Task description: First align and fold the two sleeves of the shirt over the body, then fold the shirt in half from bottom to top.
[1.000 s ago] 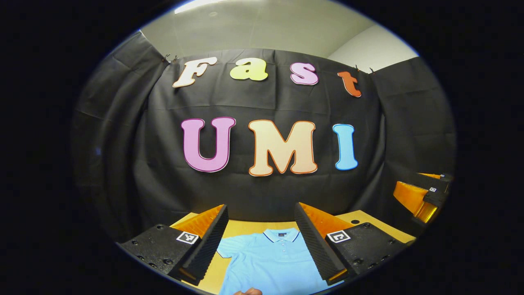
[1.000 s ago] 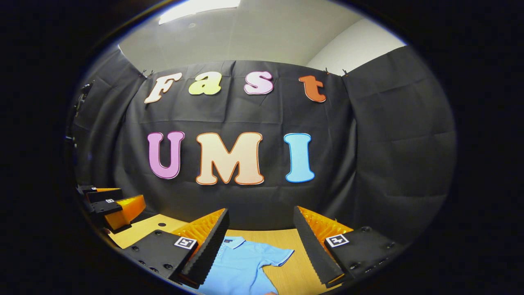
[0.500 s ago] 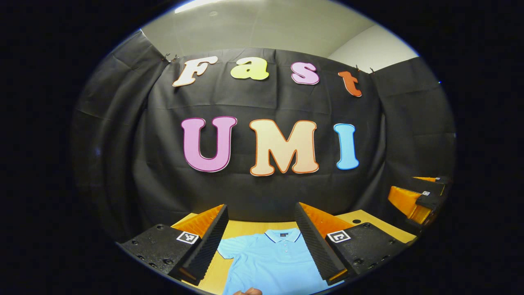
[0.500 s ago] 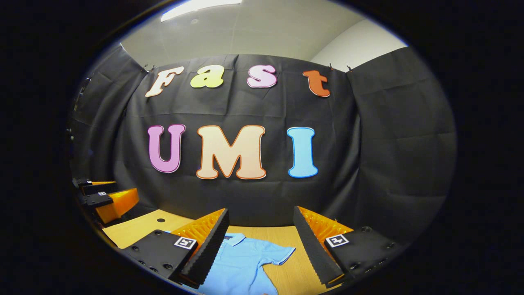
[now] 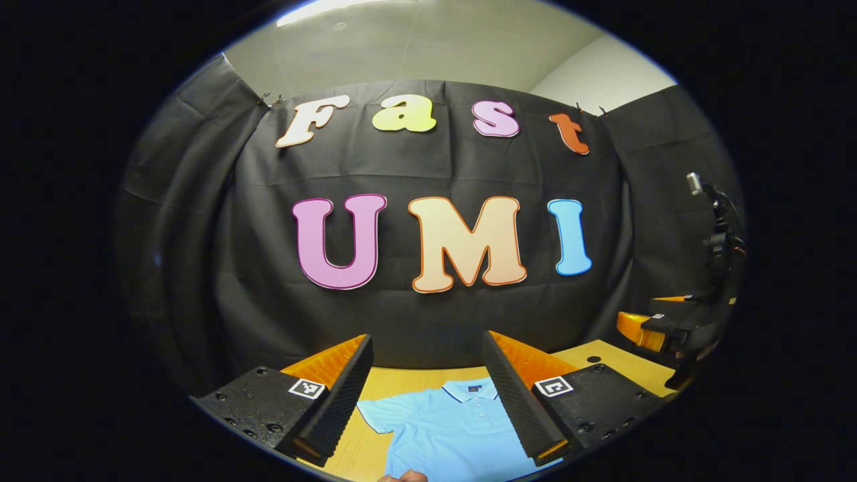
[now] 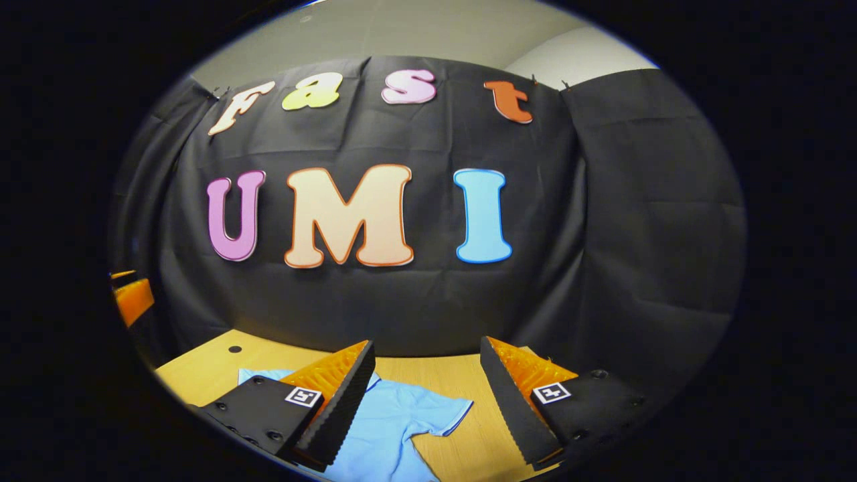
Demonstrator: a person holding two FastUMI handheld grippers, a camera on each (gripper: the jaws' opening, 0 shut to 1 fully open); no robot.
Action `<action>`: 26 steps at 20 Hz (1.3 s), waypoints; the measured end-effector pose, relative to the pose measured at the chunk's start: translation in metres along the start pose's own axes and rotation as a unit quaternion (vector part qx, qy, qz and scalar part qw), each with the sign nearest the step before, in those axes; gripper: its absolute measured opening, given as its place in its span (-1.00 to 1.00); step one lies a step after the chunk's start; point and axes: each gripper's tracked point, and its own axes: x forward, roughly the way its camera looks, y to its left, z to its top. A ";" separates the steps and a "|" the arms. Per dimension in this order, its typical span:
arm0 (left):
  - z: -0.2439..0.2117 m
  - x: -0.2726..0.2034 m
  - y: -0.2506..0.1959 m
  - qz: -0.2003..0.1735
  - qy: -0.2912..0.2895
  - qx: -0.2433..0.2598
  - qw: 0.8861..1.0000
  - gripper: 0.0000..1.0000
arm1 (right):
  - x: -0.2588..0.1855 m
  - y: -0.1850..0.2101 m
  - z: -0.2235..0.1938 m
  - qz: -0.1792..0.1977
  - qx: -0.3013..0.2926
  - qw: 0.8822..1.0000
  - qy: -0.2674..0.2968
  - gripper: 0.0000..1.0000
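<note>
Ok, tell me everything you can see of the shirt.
The shirt is a light blue short-sleeved polo that looks like soft knit, with a collar edged in a thin dark line and a buttoned placket. It lies flat, front up, on the wooden table, collar toward the booth's wall. Both sleeves are still spread out, nothing folded. In the right gripper view one sleeve points outward. Neither gripper's fingers touch it; its lower part is out of sight.

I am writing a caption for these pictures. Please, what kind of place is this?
Most likely a small recording booth set up indoors, not a real home. Black cloth hangs as walls around a wooden table, a plain room ceiling shows above, and a light blue polo shirt lies flat on the table.
</note>
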 end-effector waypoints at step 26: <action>-0.074 0.060 0.061 0.035 0.083 0.003 0.996 0.95 | 0.168 -0.061 -0.285 -0.103 0.033 0.938 0.329 0.98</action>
